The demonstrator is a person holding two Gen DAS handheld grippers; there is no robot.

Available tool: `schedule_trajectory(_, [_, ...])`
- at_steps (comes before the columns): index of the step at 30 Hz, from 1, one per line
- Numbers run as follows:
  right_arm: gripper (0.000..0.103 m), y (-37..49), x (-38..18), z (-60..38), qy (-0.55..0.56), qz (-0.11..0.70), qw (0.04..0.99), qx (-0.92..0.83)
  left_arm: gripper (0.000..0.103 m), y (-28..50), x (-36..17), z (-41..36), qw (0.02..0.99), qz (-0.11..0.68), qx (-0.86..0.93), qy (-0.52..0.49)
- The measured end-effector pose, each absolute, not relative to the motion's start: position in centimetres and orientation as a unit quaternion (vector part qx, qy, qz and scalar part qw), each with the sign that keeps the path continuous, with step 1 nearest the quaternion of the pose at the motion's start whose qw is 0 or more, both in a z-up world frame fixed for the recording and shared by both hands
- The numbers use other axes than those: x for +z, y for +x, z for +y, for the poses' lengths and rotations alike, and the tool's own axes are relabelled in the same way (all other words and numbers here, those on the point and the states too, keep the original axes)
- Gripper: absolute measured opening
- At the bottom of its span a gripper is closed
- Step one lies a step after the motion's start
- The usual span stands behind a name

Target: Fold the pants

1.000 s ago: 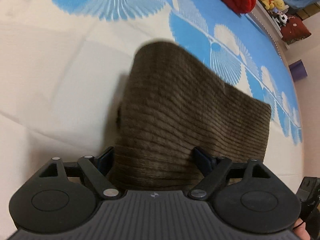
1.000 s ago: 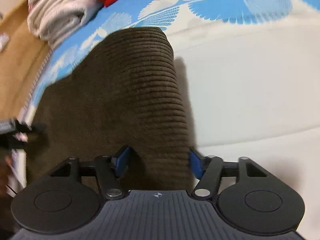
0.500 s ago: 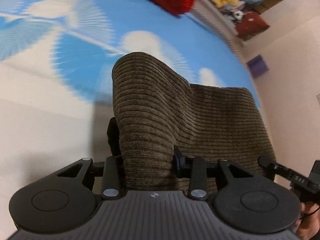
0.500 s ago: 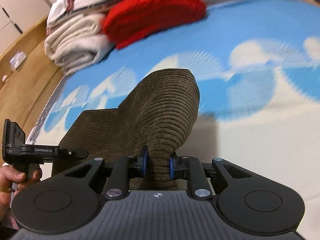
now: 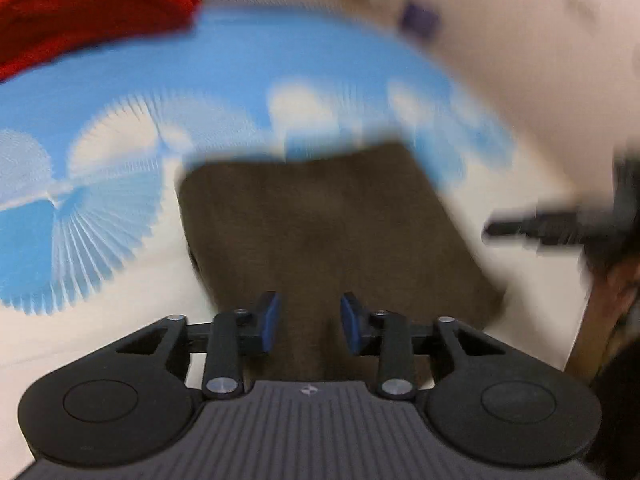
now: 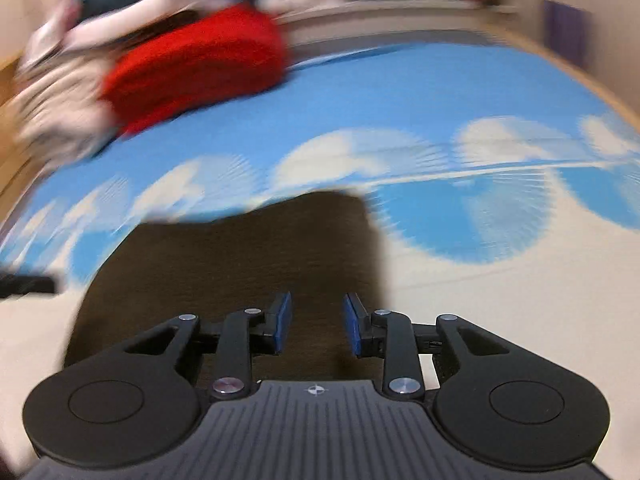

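Note:
The brown corduroy pants (image 5: 328, 232) lie folded flat as a rough rectangle on the blue and white bedspread (image 5: 248, 72). They also show in the right wrist view (image 6: 240, 264). My left gripper (image 5: 309, 326) is open and empty, just above the near edge of the pants. My right gripper (image 6: 317, 326) is open and empty over the near right part of the pants. The right gripper shows blurred at the right of the left wrist view (image 5: 552, 228). Both views are motion blurred.
A red folded garment (image 6: 196, 64) lies at the far side of the bed, next to a pile of pale folded clothes (image 6: 52, 96). It also shows in the left wrist view (image 5: 88, 8). A pale wall (image 5: 500, 40) rises on the right.
Both grippers have opened and let go of the pants. The raised fold has dropped and the pants now lie flat. Both grippers have pulled back and are moving.

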State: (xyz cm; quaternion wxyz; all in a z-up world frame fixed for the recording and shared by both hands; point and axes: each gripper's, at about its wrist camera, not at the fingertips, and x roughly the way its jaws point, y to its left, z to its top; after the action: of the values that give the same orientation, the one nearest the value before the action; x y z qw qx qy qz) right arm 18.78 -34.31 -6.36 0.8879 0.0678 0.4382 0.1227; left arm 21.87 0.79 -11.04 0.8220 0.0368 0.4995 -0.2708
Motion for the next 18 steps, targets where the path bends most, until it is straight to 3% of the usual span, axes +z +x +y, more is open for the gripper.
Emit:
schedule_trajectory(3, [0.031,19.3,-9.7,-31.9,-0.004,0.514,0.843,0.160,0.026,20.8,-13.4,-0.7,0.796,0.528,-0.268,0.128])
schedule_trajectory(5, [0.030,19.0,-11.4,-30.9,-0.065,0.541,0.821,0.171,0.026,21.1,-12.9,-0.7,0.782,0.551,-0.265,0.118])
schedule_trajectory(9, [0.030,21.4,-8.7,-32.3,0.000,0.484,0.859,0.166,0.026,21.5,-10.1,0.0,0.806,0.517,-0.271,0.101])
schedule_trajectory(12, [0.033,24.4,-7.4,-33.6,0.044,0.418,0.901,0.106,0.026,23.5,-9.0,1.8,0.831,0.490,-0.262,-0.018])
schedule_trajectory(13, [0.033,25.5,-7.4,-33.9,0.054,0.407,0.908,0.082,0.023,24.1,-10.1,1.9,0.821,0.513,-0.249,-0.017])
schedule_trajectory(14, [0.033,26.5,-7.6,-34.4,0.068,0.400,0.912,0.064,0.014,24.1,-12.2,1.2,0.802,0.550,-0.230,0.029])
schedule_trajectory(16, [0.033,28.1,-8.3,-34.9,0.096,0.393,0.914,0.035,0.013,23.2,-12.8,0.2,0.797,0.547,-0.238,0.093])
schedule_trajectory(18, [0.033,29.9,-9.5,-35.2,0.108,0.400,0.910,0.014,0.013,24.1,-11.2,0.8,0.797,0.554,-0.232,0.055])
